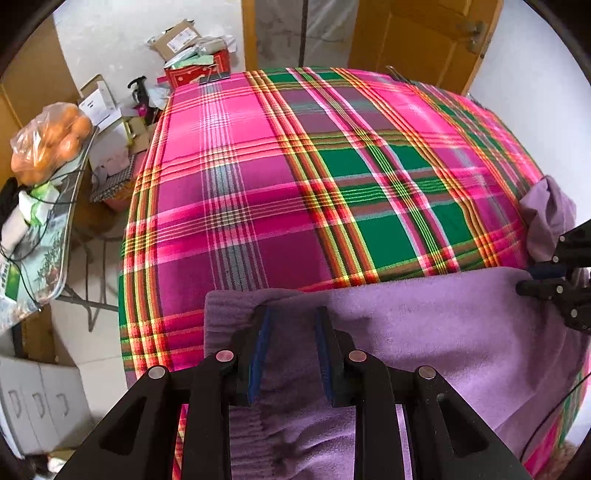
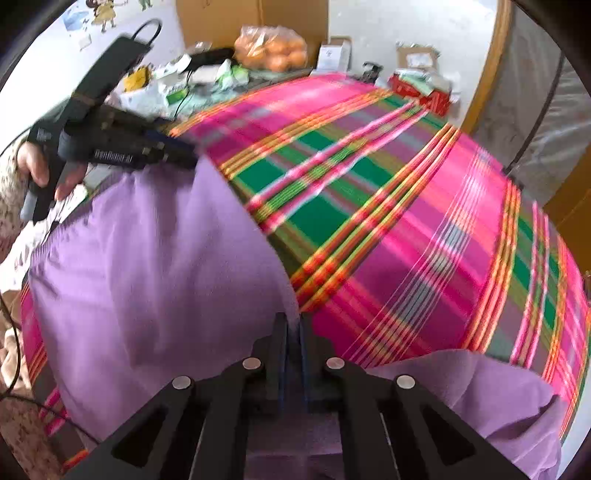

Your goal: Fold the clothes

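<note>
A purple fleece garment [image 1: 424,332] lies along the near edge of the plaid-covered table [image 1: 295,166]. My left gripper [image 1: 293,314] stands over its ribbed hem at the left end, with a thick fold of fabric pinched between the blue pads. In the right wrist view the same left gripper [image 2: 186,153] sits at the garment's [image 2: 147,277] far corner, held by a hand [image 2: 37,166]. My right gripper [image 2: 292,321] is shut, its fingertips nearly together on the garment's far edge. It also shows as the right gripper [image 1: 526,278] at the cloth's right end. A loose sleeve [image 1: 550,214] bunches beyond it.
A side table [image 1: 55,236] to the left carries a bag of oranges [image 1: 51,144], cables and packets. Cardboard boxes and a red box [image 1: 195,70] crowd the floor behind the table. A wooden door [image 1: 417,33] stands at the back. White boxes [image 1: 37,402] sit lower left.
</note>
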A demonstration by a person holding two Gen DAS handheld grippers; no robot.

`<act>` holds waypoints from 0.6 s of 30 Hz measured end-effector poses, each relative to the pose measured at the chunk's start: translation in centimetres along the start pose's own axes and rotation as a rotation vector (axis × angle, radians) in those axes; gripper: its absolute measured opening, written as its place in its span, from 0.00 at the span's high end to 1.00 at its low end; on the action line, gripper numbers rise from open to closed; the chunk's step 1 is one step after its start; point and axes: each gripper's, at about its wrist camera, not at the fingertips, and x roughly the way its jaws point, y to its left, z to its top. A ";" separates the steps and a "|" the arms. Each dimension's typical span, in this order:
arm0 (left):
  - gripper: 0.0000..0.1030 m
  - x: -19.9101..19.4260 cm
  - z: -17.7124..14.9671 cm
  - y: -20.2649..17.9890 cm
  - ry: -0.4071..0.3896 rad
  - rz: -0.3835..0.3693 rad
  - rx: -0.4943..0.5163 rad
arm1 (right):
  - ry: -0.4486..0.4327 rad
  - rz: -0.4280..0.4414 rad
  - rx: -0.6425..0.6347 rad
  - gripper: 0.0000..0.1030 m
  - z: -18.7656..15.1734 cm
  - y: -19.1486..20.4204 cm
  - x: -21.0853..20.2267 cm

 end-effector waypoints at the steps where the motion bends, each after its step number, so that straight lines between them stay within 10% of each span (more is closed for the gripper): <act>1: 0.75 -0.1 -0.1 0.2 -0.003 -0.003 -0.008 | -0.021 -0.015 0.006 0.94 0.4 -0.1 -0.2; 8: 0.75 -0.4 -0.3 2.2 -0.020 -0.006 -0.106 | -0.165 -0.224 -0.012 0.96 6.3 1.0 1.1; 18: 0.75 -0.2 0.1 4.2 -0.057 0.019 -0.218 | -0.148 -0.352 -0.043 0.96 10.4 -0.2 5.4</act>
